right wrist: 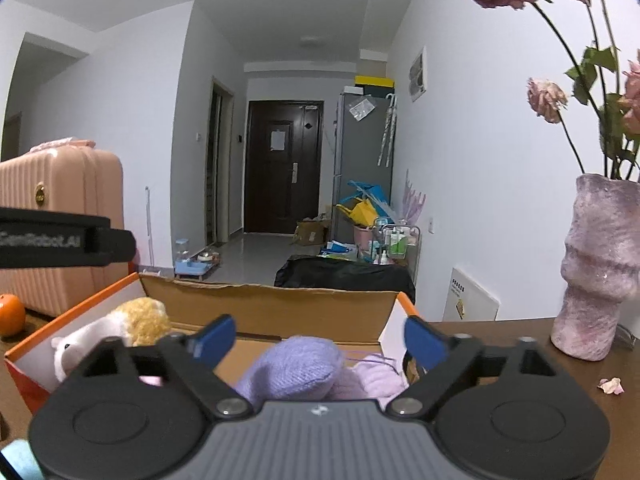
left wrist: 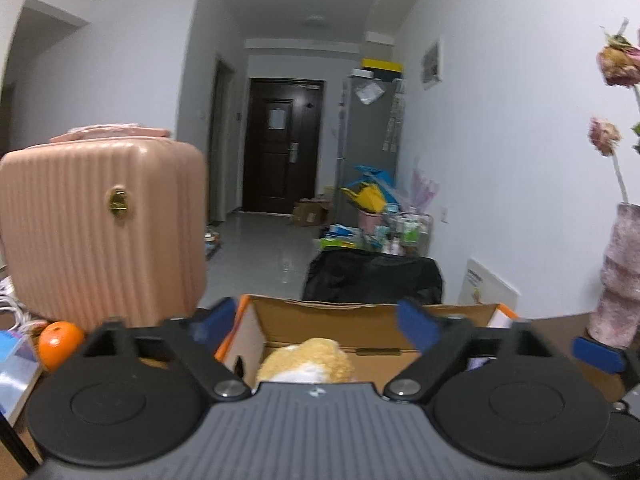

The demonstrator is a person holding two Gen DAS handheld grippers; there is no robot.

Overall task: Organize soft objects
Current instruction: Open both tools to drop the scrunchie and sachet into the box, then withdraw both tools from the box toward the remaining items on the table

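Note:
An open cardboard box (right wrist: pixel 280 304) with orange edges stands on the brown table; it also shows in the left wrist view (left wrist: pixel 360 320). Inside lie a yellow-and-white plush hamster (right wrist: pixel 116 330), also seen in the left wrist view (left wrist: pixel 308 362), a purple knitted item (right wrist: pixel 296 368) and a pale lilac knitted piece (right wrist: pixel 376 376). My left gripper (left wrist: pixel 316 322) is open and empty above the box's left part. My right gripper (right wrist: pixel 318 338) is open and empty above the purple knit. The left gripper's body (right wrist: pixel 60 240) shows at the left of the right wrist view.
A pink ribbed suitcase (left wrist: pixel 100 232) stands left of the box, with an orange (left wrist: pixel 60 344) by it. A pink vase (right wrist: pixel 596 272) of dried flowers stands on the table at the right. A black bag (right wrist: pixel 344 274) lies on the floor beyond the box.

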